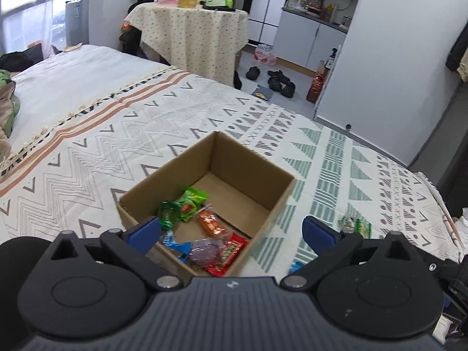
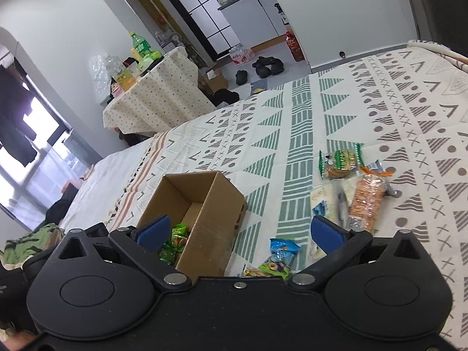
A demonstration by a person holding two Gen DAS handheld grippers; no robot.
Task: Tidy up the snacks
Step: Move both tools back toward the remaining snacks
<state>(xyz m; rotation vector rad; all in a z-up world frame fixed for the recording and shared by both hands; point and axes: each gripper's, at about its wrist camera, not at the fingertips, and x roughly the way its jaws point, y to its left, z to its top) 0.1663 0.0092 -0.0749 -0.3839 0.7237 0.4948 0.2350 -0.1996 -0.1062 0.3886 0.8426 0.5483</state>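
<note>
An open cardboard box (image 1: 251,158) (image 2: 216,204) sits on the patterned bedspread. It holds several snacks: green packets (image 1: 190,201), an orange one (image 1: 211,223), a purple one (image 1: 206,250), a red one (image 1: 229,253) and a blue one (image 1: 178,247). My left gripper (image 1: 232,234) hangs open over the box's near corner, nothing between its blue pads. My right gripper (image 2: 238,232) is open too, above the box's right side. Loose snacks lie right of the box: a green-edged biscuit pack (image 2: 340,162), an orange cracker pack (image 2: 365,201), white packs (image 2: 323,201) and a blue pack (image 2: 280,254).
The bedspread (image 1: 117,146) covers a bed running back to the left. Beyond its far edge stands a cloth-covered table (image 1: 193,32) with bottles. Shoes (image 1: 278,82) lie on the floor by a white cabinet (image 1: 380,58). A green biscuit pack (image 1: 355,225) lies right of the box.
</note>
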